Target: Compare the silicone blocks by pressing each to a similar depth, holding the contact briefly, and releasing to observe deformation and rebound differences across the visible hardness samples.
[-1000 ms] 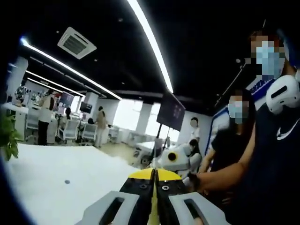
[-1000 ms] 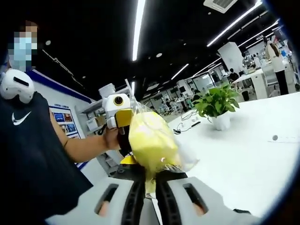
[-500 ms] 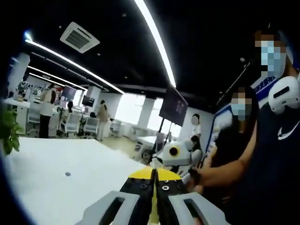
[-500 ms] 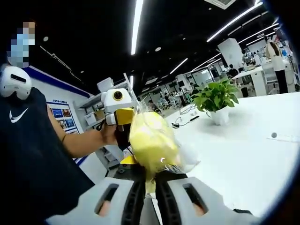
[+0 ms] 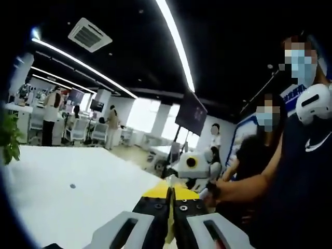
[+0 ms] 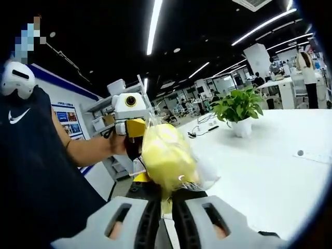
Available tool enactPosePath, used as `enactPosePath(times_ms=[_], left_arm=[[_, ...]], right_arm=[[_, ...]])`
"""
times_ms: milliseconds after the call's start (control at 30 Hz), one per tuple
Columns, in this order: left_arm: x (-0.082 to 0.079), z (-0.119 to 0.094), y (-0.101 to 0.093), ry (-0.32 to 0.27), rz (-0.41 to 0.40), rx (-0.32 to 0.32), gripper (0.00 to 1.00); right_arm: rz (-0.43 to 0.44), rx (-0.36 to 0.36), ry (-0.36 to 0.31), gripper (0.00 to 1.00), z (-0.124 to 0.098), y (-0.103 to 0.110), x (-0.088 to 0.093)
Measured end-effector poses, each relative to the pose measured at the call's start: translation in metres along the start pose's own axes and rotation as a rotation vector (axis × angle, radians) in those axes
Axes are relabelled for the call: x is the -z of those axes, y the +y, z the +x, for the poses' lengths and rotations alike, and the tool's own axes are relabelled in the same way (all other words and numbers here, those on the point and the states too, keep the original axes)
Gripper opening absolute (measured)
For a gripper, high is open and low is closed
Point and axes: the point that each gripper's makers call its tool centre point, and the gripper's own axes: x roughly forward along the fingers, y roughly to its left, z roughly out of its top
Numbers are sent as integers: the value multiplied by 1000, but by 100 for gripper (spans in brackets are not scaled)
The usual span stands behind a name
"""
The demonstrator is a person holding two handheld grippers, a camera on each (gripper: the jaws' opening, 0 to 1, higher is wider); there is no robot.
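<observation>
Jaws of the right gripper are clamped on a bagged yellow silicone block, held above the white table, near the potted plant. Left gripper jaws are pressed together, nipping a yellow sliver.
</observation>
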Motion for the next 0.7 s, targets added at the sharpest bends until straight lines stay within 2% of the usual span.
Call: enactPosePath(times_ms=[300, 500, 567, 633, 700], left_arm=[[-4, -3, -2, -59, -42, 20, 0], [0, -6, -2, -54, -62, 10, 0], [-1, -7, -2, -51, -62, 11, 0], [0, -7, -1, -49, -65, 4, 0], [-2, -7, -2, -69, -63, 16, 0]], right_arm=[[-17, -14, -24, 3, 1, 2, -5], [-22, -17, -7, 4, 4, 3, 0], [-19, -32, -15, 5, 5, 5, 0], [-40, -13, -27, 5, 5, 3, 0], [-23, -20, -40, 5, 5, 3, -3]])
